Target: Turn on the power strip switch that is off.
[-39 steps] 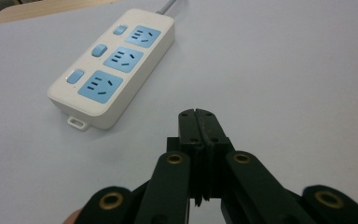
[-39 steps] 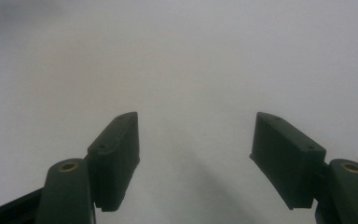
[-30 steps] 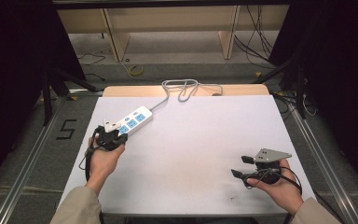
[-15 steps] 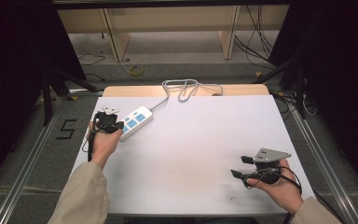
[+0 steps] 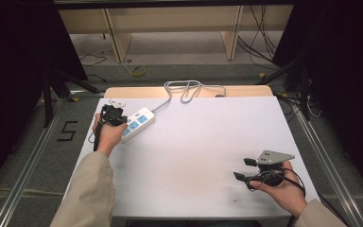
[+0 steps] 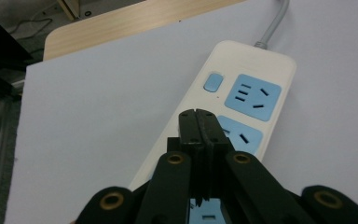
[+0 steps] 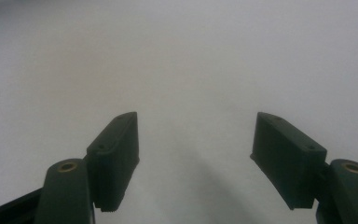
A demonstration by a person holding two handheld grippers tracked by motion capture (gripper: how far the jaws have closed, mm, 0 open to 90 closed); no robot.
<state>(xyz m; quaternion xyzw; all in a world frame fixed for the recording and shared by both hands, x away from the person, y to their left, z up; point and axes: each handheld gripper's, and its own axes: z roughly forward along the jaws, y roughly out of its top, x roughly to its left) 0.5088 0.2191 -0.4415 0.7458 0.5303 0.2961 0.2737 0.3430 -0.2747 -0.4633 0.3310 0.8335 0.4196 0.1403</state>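
Note:
A white power strip (image 5: 136, 124) with blue sockets lies at the table's far left, its grey cable (image 5: 184, 90) looped at the back edge. My left gripper (image 5: 109, 113) hovers over the strip's near end. In the left gripper view its jaws are pressed together, empty, with the tips (image 6: 199, 122) above the strip (image 6: 242, 88), just short of the blue switch (image 6: 212, 82). My right gripper (image 5: 246, 169) rests at the table's front right, jaws wide apart and empty. The right gripper view shows its fingers (image 7: 116, 154) over bare white tabletop (image 7: 186, 60).
The white table (image 5: 203, 146) has a wooden strip (image 5: 137, 92) along its back edge. Beyond it stand wooden shelf legs (image 5: 116, 40) with cables on the floor. Metal rails (image 5: 28, 175) run along both sides of the table.
My left gripper has moved forward, away from the person, along the table's left edge toward the power strip's far end. The right gripper has stayed put.

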